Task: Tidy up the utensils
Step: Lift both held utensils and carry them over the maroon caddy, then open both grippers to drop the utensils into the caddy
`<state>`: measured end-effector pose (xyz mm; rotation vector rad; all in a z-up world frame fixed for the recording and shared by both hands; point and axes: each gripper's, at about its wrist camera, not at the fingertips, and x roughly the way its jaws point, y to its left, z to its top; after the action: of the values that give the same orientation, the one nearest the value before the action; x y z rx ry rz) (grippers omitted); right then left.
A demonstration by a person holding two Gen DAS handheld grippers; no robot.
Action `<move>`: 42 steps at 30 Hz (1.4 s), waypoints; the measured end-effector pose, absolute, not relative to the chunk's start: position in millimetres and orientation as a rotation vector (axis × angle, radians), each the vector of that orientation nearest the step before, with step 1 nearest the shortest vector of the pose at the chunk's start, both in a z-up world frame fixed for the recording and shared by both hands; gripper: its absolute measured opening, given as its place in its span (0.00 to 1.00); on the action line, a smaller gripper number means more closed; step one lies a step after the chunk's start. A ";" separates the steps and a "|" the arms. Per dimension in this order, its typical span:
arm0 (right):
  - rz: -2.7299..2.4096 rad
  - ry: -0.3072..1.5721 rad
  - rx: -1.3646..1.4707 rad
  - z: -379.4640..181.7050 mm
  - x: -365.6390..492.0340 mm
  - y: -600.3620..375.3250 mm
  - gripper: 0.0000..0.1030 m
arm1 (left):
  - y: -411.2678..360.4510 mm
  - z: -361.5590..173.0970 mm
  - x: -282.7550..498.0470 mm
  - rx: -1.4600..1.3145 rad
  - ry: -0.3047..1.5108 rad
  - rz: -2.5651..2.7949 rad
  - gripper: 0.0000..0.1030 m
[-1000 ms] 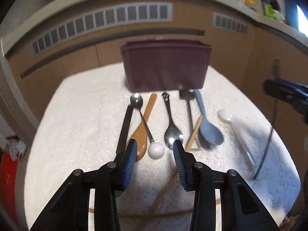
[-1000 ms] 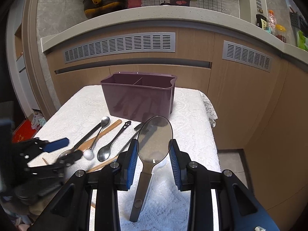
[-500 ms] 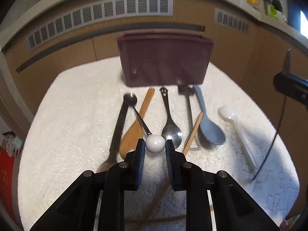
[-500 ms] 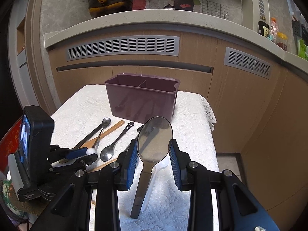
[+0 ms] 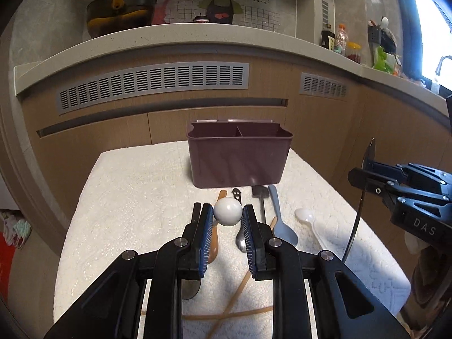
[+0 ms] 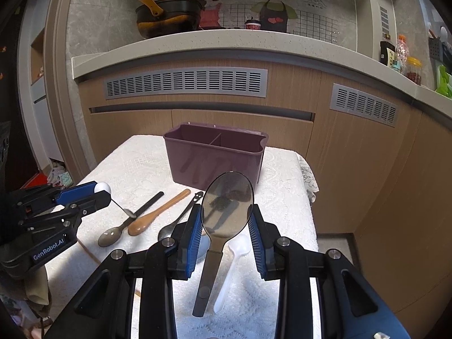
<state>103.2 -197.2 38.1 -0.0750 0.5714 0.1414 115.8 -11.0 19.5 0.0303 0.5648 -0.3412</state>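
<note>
White terry cloth covers the bench (image 5: 135, 186), and the maroon two-compartment caddy (image 5: 239, 160) stands at its far edge, both compartments showing nothing inside from these angles. The left tongs (image 5: 227, 217) are clamped on the white ball end (image 5: 227, 212) of a thin metal spoon; from the left wrist view the stem and bowl are hidden behind the ball, while the right wrist view shows the stem slanting down from the tongs towards the cloth. The right tongs (image 6: 226, 214) pinch a large steel spoon (image 6: 227, 203) by the edges of its bowl, handle hanging towards the camera; from the left view it appears only as a thin edge-on sliver. On the cloth lie a wooden spoon (image 6: 158, 212), a black-handled spoon (image 6: 128, 221), a steel spoon with a cut-out handle (image 6: 183, 215), a grey plastic spoon (image 5: 281, 220), a black spatula (image 5: 261, 195) and a clear plastic spoon (image 5: 309, 220); chopsticks (image 5: 240, 288) are partly cut off behind the left tongs. A second ago the left tongs stood wide with the ball-ended spoon flat on the cloth; they have since closed on it and lifted it. The right tongs' hold on the steel spoon is unchanged.
</note>
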 end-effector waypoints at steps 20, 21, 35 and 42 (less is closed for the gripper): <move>0.106 0.300 -0.131 141.3 133.2 -201.2 0.29 | -7.1 157.0 172.5 -0.105 0.383 -0.480 0.22; 0.102 0.281 -0.132 149.9 142.1 -201.9 0.29 | -6.9 162.8 184.3 -0.121 0.383 -0.491 0.22; 0.030 0.332 -0.121 118.3 285.3 -205.2 0.29 | -22.3 125.4 319.2 -0.248 0.497 -0.553 0.22; 0.072 0.497 -0.117 59.5 314.2 -199.5 0.30 | -32.4 68.5 345.2 -0.232 0.635 -0.522 0.24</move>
<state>314.2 -199.5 59.5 -0.1171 0.4971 0.0717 345.2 -32.4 68.5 -0.2319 0.6348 -0.5223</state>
